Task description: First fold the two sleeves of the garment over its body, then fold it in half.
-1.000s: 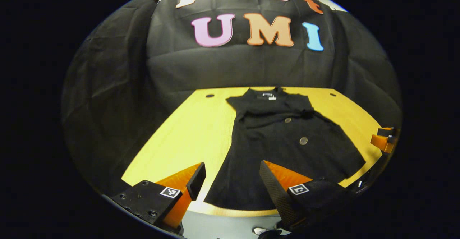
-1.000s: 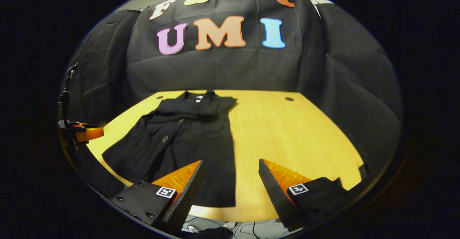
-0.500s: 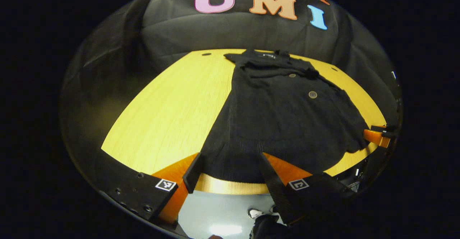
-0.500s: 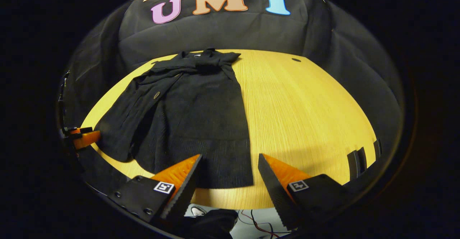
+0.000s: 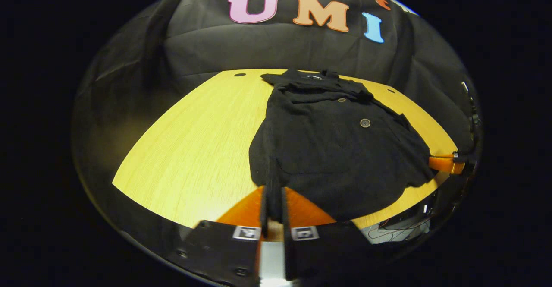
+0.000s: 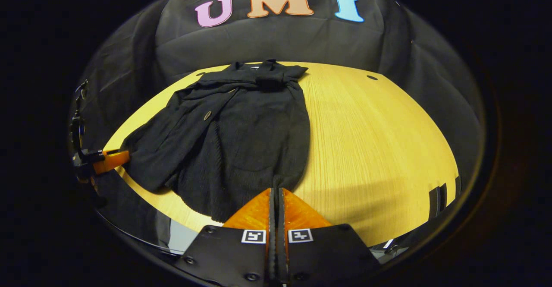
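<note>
Black garment (image 5: 332,149) on table (image 5: 194,149), hem pinched

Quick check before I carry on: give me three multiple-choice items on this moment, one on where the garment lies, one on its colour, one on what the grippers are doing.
1. Where does the garment lie on the table?
A. Collar toward the booth wall, hem at the near edge
B. Collar at the near edge
C. Hanging wholly off the table

2. What colour is the garment?
A. White
B. Black
C. Red

3. How do the left gripper and right gripper stand?
A. Both wide open above the cloth
B. One open, one shut
C. Both shut on the hem at the near edge

Answers: 1 A, the collar lies at the far end by the wall. 2 B, the cloth is black on the yellow wood. 3 C, each view shows its fingers closed with hem fabric pinched between them.
</note>
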Demonstrator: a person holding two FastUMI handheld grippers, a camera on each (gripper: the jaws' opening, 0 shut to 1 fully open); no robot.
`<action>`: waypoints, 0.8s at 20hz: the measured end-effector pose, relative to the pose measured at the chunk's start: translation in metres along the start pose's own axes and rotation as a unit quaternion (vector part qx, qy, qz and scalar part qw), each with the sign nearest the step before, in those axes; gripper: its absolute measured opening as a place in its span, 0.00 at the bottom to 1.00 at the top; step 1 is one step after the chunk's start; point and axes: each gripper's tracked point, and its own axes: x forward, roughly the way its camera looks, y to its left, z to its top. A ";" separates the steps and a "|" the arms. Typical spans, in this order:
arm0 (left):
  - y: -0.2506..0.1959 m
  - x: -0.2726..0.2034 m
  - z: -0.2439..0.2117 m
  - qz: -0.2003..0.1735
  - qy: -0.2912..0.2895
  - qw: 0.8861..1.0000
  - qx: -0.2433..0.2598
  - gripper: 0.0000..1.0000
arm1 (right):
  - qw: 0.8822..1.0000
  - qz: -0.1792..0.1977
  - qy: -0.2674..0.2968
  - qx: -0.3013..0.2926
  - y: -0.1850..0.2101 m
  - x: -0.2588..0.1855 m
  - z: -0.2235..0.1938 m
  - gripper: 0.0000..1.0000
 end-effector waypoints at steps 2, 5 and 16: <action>-0.005 -0.001 -0.003 -0.010 0.018 0.999 -0.033 0.00 | 1.000 0.023 0.003 0.004 0.014 -0.004 0.001 0.02; -0.004 -0.015 -0.010 -0.023 0.029 0.999 -0.035 0.00 | 0.999 0.042 0.000 0.007 0.020 -0.018 0.000 0.03; -0.011 -0.052 0.086 -0.029 -0.053 0.997 -0.041 0.00 | 0.988 0.091 -0.108 0.061 0.032 -0.078 0.094 0.02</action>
